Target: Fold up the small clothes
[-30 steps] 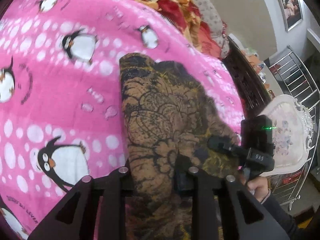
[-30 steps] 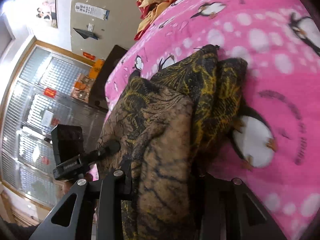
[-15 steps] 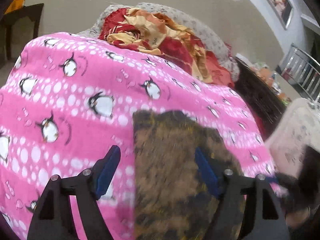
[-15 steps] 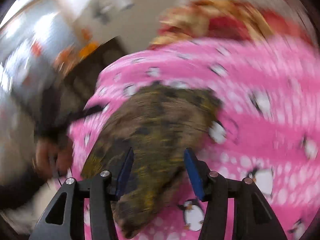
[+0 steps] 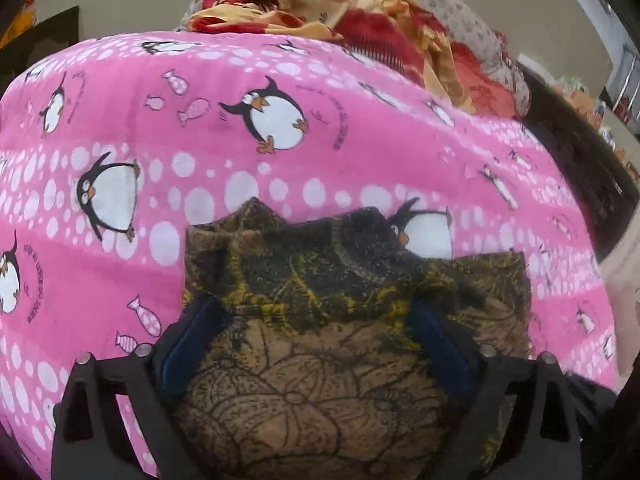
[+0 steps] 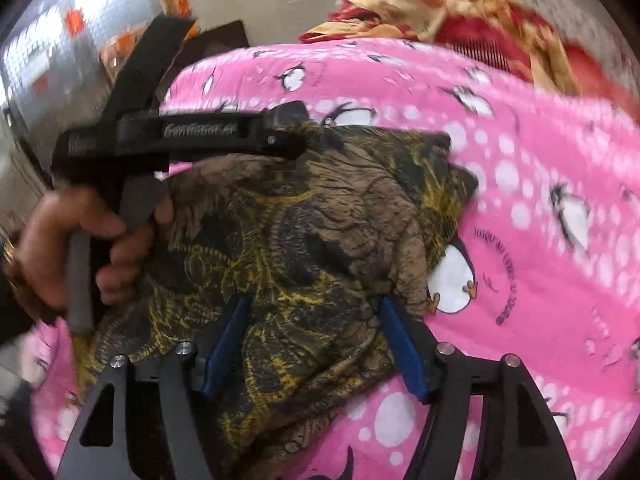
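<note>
A brown, black and yellow patterned garment (image 5: 320,320) lies folded on the pink penguin blanket (image 5: 280,180). My left gripper (image 5: 316,340) hangs over its near part. Its jaws are opening wide, and the blue pads (image 5: 192,344) stand apart from the cloth on either side. In the right wrist view the same garment (image 6: 300,232) fills the middle. My right gripper (image 6: 312,344) is over its near edge with jaws opening; cloth lies between the blue pads (image 6: 400,344), unpinched. A hand (image 6: 80,248) holds the left tool at the garment's far left edge.
A heap of red and yellow cloth (image 5: 360,8) lies on a grey cushion behind the blanket. Dark wooden furniture (image 5: 580,168) runs along the right side. A metal grille (image 6: 48,40) stands beyond the bed's left edge. Bare pink blanket (image 6: 540,280) lies right of the garment.
Both grippers were shut on the garment a second ago; they have let go, spread their jaws and drawn back. The garment now rests folded on the blanket.
</note>
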A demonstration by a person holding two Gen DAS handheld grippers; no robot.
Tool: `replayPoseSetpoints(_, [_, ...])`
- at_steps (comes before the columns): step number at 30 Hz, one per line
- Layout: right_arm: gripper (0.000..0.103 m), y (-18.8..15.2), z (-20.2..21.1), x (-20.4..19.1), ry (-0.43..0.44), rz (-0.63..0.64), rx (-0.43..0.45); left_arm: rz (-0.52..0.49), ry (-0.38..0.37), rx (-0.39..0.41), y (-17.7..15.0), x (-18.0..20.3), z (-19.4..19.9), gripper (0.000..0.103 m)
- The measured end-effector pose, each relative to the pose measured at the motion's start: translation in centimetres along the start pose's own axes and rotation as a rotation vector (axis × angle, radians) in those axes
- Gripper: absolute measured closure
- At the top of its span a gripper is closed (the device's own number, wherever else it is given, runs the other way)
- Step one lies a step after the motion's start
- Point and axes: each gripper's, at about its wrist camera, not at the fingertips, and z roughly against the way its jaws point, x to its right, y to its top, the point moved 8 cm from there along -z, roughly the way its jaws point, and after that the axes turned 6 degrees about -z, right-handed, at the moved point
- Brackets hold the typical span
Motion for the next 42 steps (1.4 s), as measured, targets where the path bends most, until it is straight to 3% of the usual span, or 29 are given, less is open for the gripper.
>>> replayPoseSetpoints(7, [0.032, 0.9, 2.8, -1.9, -0.056, 0.035, 0.004, -0.026, 0.013, -0.022, 0.7, 0.3, 1.3, 0.002])
replayPoseSetpoints(10, [0.032, 0.9, 7.4, -5.5, -0.034, 0.124, 0.095, -0.015, -0.073, 0.059, 1.2, 0.6, 6.1, 0.002])
replayPoseSetpoints(14, [0.034, -1.5, 9.9, -10.2, 0.033, 0.224, 0.095, -0.092, -0.102, 0.161, -1.1, 0.9, 13.2, 0.003])
replayPoseSetpoints(15, [0.053, -2.2, 9.6, -10.6, 0.040, 0.231, 0.076, -0.125, -0.118, 0.162, -2.7, 1.4, 14.5, 0.009])
replayPoseSetpoints(16, [0.063, -3.5, 9.1, -11.2, 0.065, 0.231, 0.043, -0.145, -0.131, 0.156, -3.9, 1.6, 15.0, 0.026])
replayPoseSetpoints(17, [0.075, -4.5, 8.6, -11.3, 0.064, 0.228, 0.027, -0.173, -0.147, 0.124, -6.0, 1.9, 15.3, 0.035])
replayPoseSetpoints(18, [0.076, -5.5, 7.8, -11.1, 0.039, 0.220, 0.007, -0.187, -0.150, 0.087, -7.5, 2.2, 15.1, 0.050])
replayPoseSetpoints(19, [0.078, -6.2, 6.9, -10.7, 0.025, 0.204, -0.016, -0.187, -0.141, 0.044, -9.6, 2.1, 14.7, 0.057])
replayPoseSetpoints(22, [0.078, -8.3, 4.5, -9.1, -0.002, 0.134, -0.071, -0.167, -0.109, -0.038, -14.1, 1.3, 13.0, 0.064])
replayPoseSetpoints(24, [0.078, -8.8, 4.6, -8.9, 0.019, 0.099, -0.013, -0.181, -0.092, 0.011, -15.3, 1.1, 13.1, 0.064])
replayPoseSetpoints(29, [0.077, -9.0, 4.8, -9.1, 0.018, 0.089, 0.028, -0.151, -0.089, 0.040, -15.1, 0.8, 12.4, 0.063])
replayPoseSetpoints(32, [0.071, -9.2, 5.3, -9.5, 0.008, 0.098, 0.037, -0.131, -0.110, 0.061, -14.9, 0.5, 12.4, 0.063])
replayPoseSetpoints(34, [0.040, -9.6, 5.4, -10.8, 0.032, 0.128, 0.024, -0.134, -0.110, 0.070, -15.0, 0.4, 12.6, 0.062])
replayPoseSetpoints(35, [0.016, -10.1, 5.3, -12.0, 0.069, 0.157, -0.004, -0.133, -0.113, 0.072, -14.9, 0.5, 12.6, 0.062])
replayPoseSetpoints(36, [0.000, -10.6, 5.2, -13.0, 0.073, 0.198, -0.020, -0.136, -0.114, 0.074, -14.9, 0.6, 12.7, 0.061])
replayPoseSetpoints(38, [0.000, -11.2, 4.2, -14.1, -0.042, 0.300, -0.036, -0.134, -0.135, 0.080, -14.9, 0.8, 12.9, 0.055])
replayPoseSetpoints(39, [0.000, -11.4, 3.8, -14.3, -0.079, 0.330, -0.044, -0.132, -0.159, 0.083, -14.9, 0.9, 13.0, 0.045])
replayPoseSetpoints(40, [0.000, -11.4, 3.8, -14.4, -0.084, 0.332, -0.040, -0.135, -0.195, 0.085, -14.9, 1.3, 13.0, 0.029])
replayPoseSetpoints(42, [0.000, -11.3, 3.8, -14.3, -0.067, 0.307, -0.042, -0.185, -0.262, 0.078, -15.1, 2.7, 13.1, 0.010])
